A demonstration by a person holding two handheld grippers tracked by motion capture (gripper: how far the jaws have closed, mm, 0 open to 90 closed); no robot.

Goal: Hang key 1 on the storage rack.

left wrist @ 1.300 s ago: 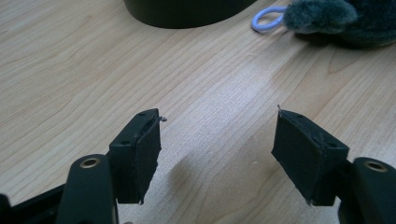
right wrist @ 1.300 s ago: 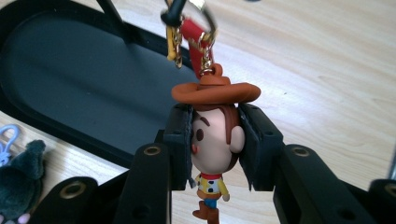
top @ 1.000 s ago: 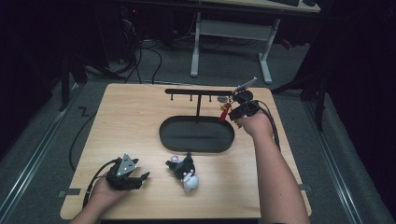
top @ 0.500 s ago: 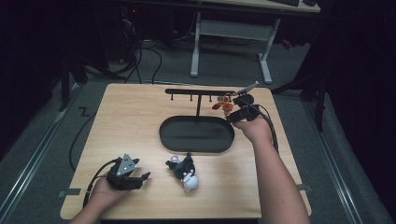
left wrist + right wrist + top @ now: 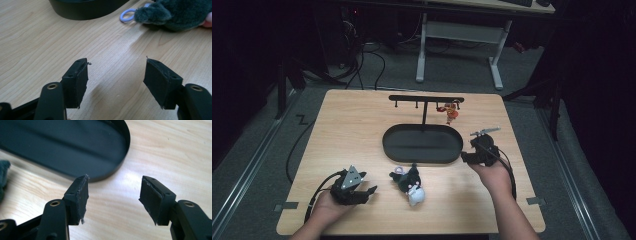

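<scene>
A small red and orange charm (image 5: 452, 112) hangs from the right end of the black rack (image 5: 426, 98) that stands over the black oval tray (image 5: 388, 145). My right gripper (image 5: 466, 158) hovers low by the tray's right end (image 5: 117, 165). Its jaws (image 5: 115, 181) have just been opening, with nothing between them. A dark plush toy (image 5: 408, 180) with a lavender ring (image 5: 126, 15) lies in front of the tray. My left gripper (image 5: 371, 191) rests to the left of the toy (image 5: 175, 13). Its jaws (image 5: 116, 67) have just been closing a little and stand open and empty.
The wooden table (image 5: 347, 125) has bare board at the left and back. A cable (image 5: 292, 155) trails off the left edge. Beyond the table stand a white desk frame (image 5: 457, 35) and dark floor.
My right gripper let go of the red charm at the rack, opened, and came down and toward the front to the tray's right end. The charm now hangs on the rack. The left hand stayed put.
</scene>
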